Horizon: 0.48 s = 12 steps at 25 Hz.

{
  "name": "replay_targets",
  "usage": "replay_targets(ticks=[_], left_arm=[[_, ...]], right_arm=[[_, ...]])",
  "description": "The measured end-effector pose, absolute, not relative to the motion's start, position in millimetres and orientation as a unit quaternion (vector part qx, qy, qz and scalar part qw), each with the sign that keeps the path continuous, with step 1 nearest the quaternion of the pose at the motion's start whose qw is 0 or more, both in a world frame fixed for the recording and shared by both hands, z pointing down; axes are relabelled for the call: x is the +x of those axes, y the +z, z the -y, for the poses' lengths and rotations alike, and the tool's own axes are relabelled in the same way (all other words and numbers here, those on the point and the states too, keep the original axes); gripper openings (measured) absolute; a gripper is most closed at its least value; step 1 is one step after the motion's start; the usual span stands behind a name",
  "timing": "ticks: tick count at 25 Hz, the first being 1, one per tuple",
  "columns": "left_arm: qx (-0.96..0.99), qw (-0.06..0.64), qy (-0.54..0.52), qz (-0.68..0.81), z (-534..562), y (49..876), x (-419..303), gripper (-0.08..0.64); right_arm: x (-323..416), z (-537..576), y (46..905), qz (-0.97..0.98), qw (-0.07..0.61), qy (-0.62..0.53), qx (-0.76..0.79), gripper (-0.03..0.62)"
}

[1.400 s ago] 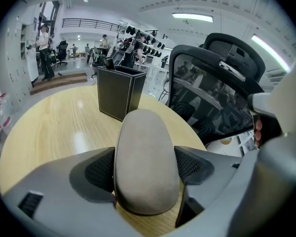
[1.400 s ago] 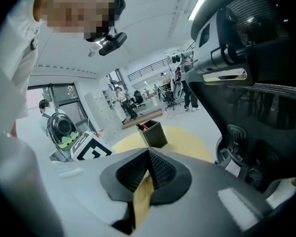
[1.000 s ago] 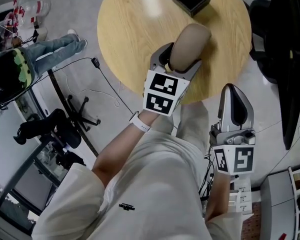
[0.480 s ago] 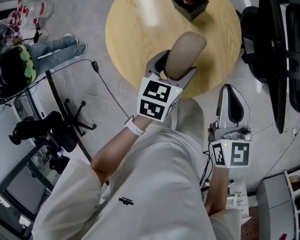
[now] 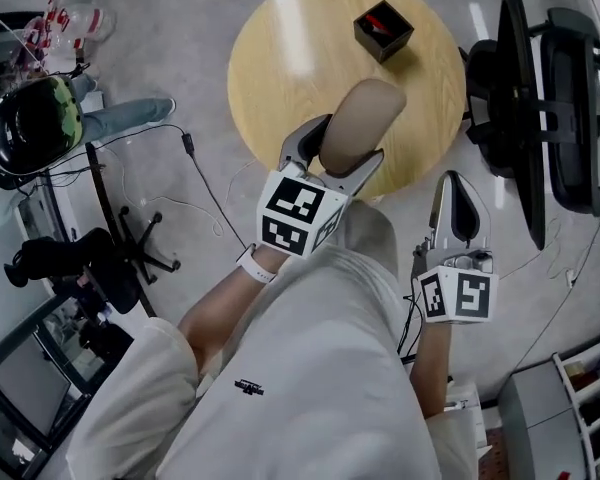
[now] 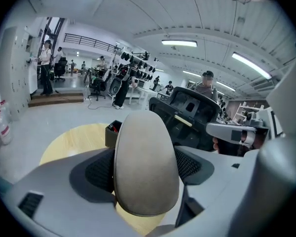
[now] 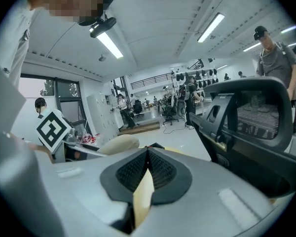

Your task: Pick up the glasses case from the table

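Over the near edge of the round wooden table [image 5: 280, 58], the beige glasses case [image 5: 360, 128] sits clamped between the jaws of the left gripper [image 5: 337, 150], its rounded end jutting past them. A small black box [image 5: 383, 30] stands on the table's far side. The right gripper [image 5: 456, 186] hangs just off the table's edge, jaws pressed together on nothing.

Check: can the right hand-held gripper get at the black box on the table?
Probably yes. The black box sits alone on the round table, with bare wood toward the right hand-held gripper, whose jaws are shut and empty; they would need opening.
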<state>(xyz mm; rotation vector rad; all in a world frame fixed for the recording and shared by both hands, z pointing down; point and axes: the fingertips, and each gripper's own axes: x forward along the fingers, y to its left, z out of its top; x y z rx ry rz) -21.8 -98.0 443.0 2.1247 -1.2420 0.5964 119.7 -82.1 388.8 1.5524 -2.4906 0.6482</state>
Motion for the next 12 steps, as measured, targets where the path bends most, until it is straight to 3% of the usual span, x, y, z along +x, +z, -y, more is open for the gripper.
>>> replay_targets(ticks=[12], left_arm=[[0.811,0.254,0.178,0.497,77.3,366.8,-54.9,0.380]], right_arm=[[115.5,83.0,331.3,0.826,0.053,0.155,0.540,0.011]])
